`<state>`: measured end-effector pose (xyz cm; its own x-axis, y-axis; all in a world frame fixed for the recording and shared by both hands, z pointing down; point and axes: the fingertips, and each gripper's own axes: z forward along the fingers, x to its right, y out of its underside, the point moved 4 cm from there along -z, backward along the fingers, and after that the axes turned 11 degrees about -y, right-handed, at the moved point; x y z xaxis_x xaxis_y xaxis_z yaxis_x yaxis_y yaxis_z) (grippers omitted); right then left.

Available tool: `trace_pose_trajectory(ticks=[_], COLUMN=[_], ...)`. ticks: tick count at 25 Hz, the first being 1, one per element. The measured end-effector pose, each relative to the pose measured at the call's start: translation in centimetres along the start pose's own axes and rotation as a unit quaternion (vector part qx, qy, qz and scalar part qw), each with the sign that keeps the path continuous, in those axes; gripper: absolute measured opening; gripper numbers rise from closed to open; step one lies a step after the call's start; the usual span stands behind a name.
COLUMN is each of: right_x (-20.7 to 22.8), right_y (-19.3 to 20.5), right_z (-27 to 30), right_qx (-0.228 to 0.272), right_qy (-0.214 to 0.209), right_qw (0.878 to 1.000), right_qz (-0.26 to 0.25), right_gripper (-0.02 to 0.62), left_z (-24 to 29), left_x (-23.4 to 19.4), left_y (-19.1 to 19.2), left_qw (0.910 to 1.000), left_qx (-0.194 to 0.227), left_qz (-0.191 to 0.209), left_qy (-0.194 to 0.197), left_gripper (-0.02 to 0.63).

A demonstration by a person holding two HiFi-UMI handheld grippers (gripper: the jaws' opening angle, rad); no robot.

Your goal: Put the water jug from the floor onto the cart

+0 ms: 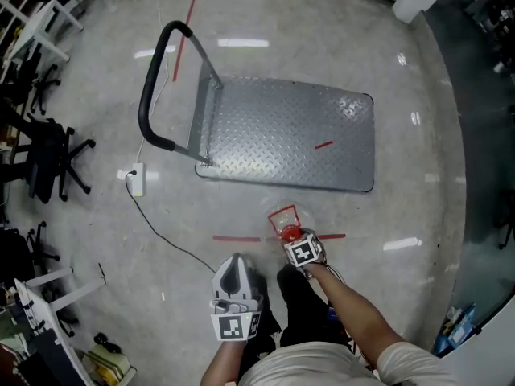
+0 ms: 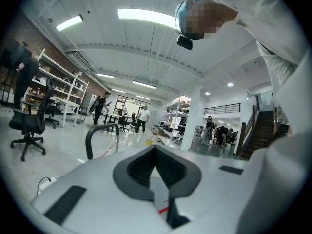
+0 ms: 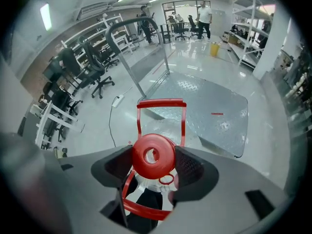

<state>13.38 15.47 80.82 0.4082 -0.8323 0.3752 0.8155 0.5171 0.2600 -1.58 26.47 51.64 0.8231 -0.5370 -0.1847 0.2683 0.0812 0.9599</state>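
Right gripper is pointing steeply down. Its jaws are standing wide and closing on the round red cap of the clear plastic water jug, with a dark pad against each side of the cap. We are reading this as a grip on the jug.

The jug is hanging upright beneath that gripper, long axis vertical, red bail handle tipped toward the cart. It is sitting just short of the red tape line and is not on the cart. We are unable to tell whether its base is clear of the floor.

The grey diamond-plate platform cart is lying straight ahead of the jug, near long edge facing us and black loop push-handle at the left end.

Left gripper is pointing roughly level with its jaws together and nothing between them. It is further from the cart than the right.

Count: one jug, one cart, two grippers.

We are judging the coming move to be a lift up and forward over that near edge.
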Motion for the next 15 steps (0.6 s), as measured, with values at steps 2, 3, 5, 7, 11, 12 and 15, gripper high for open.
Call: trace_pose_trajectory(ticks=[2, 3, 5, 7, 11, 12, 15], right_x=[0.5, 1.0, 2.4, 3.6, 5.9, 6.3, 7.3], right_y=[-1.3, -2.4, -3.9, -4.3, -6.5, -7.2, -9.5], right_z=[-2.0, -2.8, -4.4, -5.8, -9.0, -9.3, -9.7], right_qx=[0.014, 0.024, 0.036, 0.043, 0.053, 0.056, 0.056], right_qy=[-0.003, -0.004, -0.010, -0.018, -0.016, -0.014, -0.007], right_qw=[1.000, 1.000, 0.999, 0.999, 0.998, 0.998, 0.998], right_qz=[-0.002, -0.003, -0.001, 0.008, 0.029, 0.033, 0.039], right_gripper=[0.278, 0.278, 0.278, 0.278, 0.278, 0.278, 0.278], left_z=[0.8, 1.4, 2.5, 3.1, 5.3, 6.2, 9.5], left_x=[1.7, 2.5, 4.4, 6.1, 7.8, 7.7, 6.6], left_y=[-0.3, -0.5, -0.9, -1.3, -3.4, -3.6, -3.8], left_qw=[0.9999, 0.9997, 0.9993, 0.9987, 0.9966, 0.9960, 0.9945], left_qx=[0.012, 0.020, 0.035, 0.048, 0.066, 0.070, 0.074], left_qz=[-0.004, -0.006, -0.007, 0.001, 0.013, 0.014, 0.010], left_qy=[0.007, 0.010, 0.013, 0.020, 0.047, 0.053, 0.073], left_gripper=[0.003, 0.003, 0.003, 0.003, 0.003, 0.003, 0.003])
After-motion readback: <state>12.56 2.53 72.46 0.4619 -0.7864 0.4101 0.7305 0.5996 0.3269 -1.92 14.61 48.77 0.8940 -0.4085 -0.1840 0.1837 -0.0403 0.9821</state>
